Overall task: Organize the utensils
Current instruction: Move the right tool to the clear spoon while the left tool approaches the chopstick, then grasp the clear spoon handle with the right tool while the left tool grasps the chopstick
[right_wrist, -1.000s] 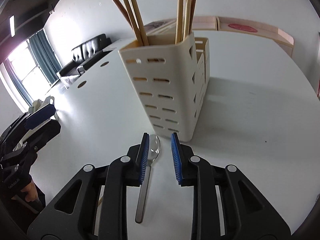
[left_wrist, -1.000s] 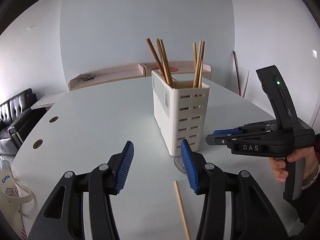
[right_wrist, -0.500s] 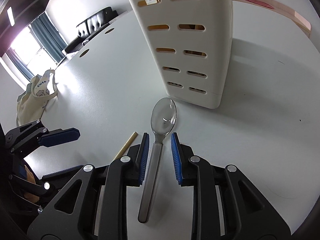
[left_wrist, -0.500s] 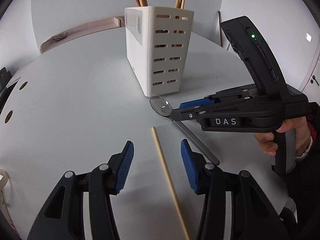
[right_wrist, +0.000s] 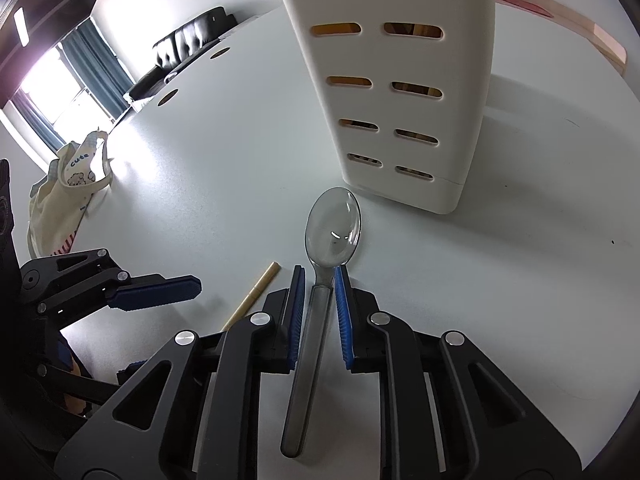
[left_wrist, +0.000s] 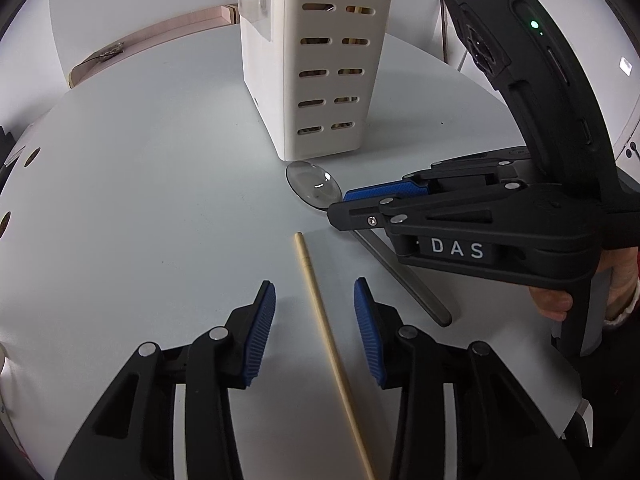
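Looks like an office or meeting room: large pale grey oval bench (right_wrist: 240,128) with round cable holes, black tufted leather sofa (right_wrist: 188,40) by plain white walls, teal curtains (right_wrist: 100,64) at a bright window, cream canvas tote bag (right_wrist: 64,192) at the bench edge.

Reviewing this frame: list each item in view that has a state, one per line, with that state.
spoon: lying flat on the table, bowl up, handle between the right fingers
chopstick: lying flat on the table, between the left fingers, not gripped
utensil holder: upright
left gripper: open, straddling the chopstick
right gripper: narrowly open around the spoon handle; contact unclear
tote bag: slumped at the table edge
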